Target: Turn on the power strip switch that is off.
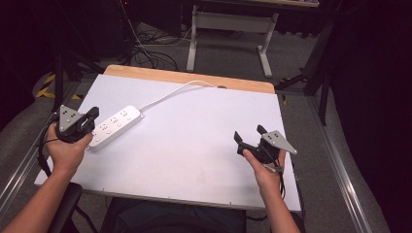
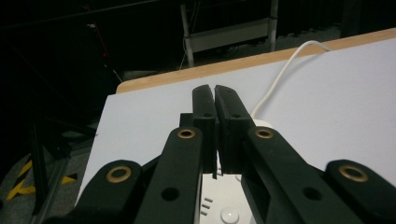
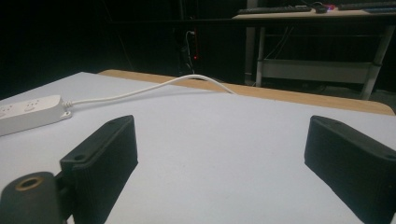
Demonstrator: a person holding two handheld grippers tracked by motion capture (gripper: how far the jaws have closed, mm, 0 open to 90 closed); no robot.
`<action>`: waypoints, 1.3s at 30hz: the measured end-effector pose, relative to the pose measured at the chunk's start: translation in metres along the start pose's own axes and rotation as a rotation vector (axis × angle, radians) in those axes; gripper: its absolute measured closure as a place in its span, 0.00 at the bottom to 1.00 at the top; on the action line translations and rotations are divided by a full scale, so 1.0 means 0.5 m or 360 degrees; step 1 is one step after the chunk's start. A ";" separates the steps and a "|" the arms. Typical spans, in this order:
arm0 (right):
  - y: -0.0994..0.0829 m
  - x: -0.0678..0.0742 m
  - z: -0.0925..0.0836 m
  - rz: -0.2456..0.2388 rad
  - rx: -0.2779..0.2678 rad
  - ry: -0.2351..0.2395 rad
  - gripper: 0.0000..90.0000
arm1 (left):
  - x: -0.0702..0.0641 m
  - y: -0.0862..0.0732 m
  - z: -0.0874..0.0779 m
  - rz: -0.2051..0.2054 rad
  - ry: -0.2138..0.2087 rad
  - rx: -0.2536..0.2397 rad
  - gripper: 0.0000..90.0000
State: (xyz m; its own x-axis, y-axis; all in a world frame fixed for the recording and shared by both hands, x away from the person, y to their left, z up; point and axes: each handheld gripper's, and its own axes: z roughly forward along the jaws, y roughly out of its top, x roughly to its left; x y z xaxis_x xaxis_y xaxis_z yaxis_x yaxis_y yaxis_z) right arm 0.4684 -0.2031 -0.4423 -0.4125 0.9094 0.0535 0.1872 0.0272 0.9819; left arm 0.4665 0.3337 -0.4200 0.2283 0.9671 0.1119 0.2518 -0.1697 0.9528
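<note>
On the white table (image 1: pixel 194 145) your power strip (image 1: pixel 114 126) lies at the left with its cord (image 1: pixel 170 94) trailing to the far edge, your left gripper (image 1: pixel 92 116) pinched together just over its near end, your right gripper (image 1: pixel 250 136) spread wide, well apart.

We see the white table (image 1: pixel 194 145) evenly lit from above while the room beyond both grippers falls into near-black. Beneath the right gripper (image 3: pixel 219 154) the jaws cast soft, short shadows, and in the left gripper view the closest parts of the jaws look slightly soft. All three pictures are grainy and low in sharpness, without glare.
</note>
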 end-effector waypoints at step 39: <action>-0.001 0.001 0.002 -0.0005 0.0018 0.0008 0.13 | 0.018 -0.002 -0.002 -0.0068 -0.0084 0.0045 0.42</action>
State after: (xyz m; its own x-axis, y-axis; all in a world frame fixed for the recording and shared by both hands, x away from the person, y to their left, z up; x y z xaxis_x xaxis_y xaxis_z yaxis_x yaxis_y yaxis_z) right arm 0.4690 -0.2024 -0.4432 -0.4177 0.9072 0.0510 0.1960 0.0351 0.9800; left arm 0.4672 0.3426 -0.4195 0.2661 0.9623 0.0558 0.2887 -0.1348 0.9479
